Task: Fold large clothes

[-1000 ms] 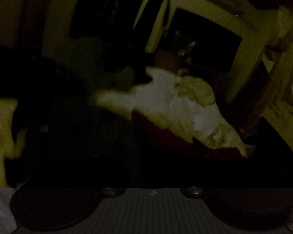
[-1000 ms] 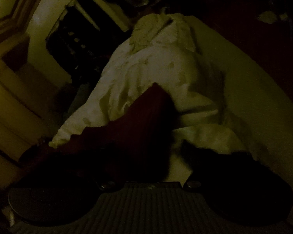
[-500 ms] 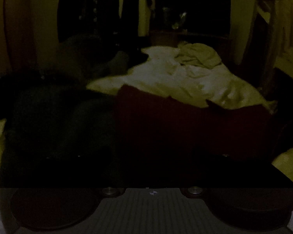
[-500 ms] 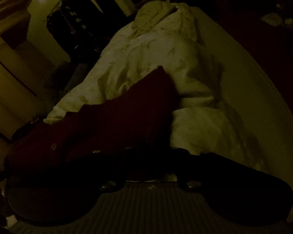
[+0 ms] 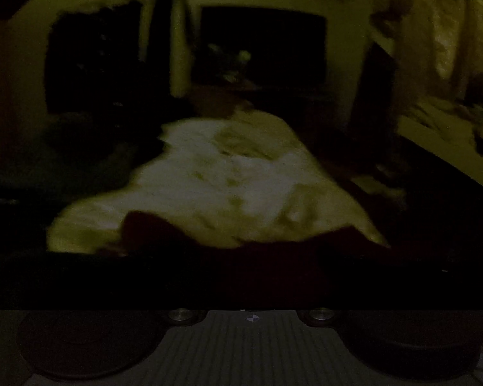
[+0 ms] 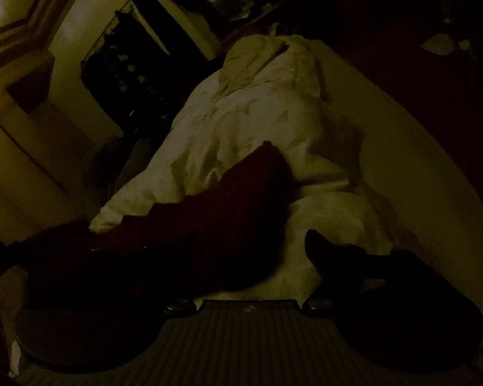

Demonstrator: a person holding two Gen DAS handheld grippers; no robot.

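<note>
A dark red garment (image 6: 235, 199) lies over a rumpled white duvet (image 6: 257, 112) on the bed. In the right wrist view my right gripper (image 6: 241, 251) is opening. Its right finger (image 6: 322, 251) stands dark against the white bedding, clear of the cloth. The left finger is lost in shadow over the garment's near edge. The cloth lies between the jaws, and nothing shows them pressing on it. The left wrist view is blurred, with the red garment (image 5: 157, 231) low in front of the duvet (image 5: 235, 186). My left gripper's fingers are swallowed by darkness.
The pale bed sheet (image 6: 402, 167) runs along the right of the duvet, with dark floor beyond. Dark shelving (image 6: 122, 64) and pale cupboard fronts (image 6: 22, 160) stand to the left. Past the bed's far end are dark wall units (image 5: 260, 45), with a curtain (image 5: 450, 32) at right.
My right jaws, which were pinched together on the red garment's edge, have spread apart. The left view has levelled and slid sideways, and the bed now sits centred with the red cloth lower in frame.
</note>
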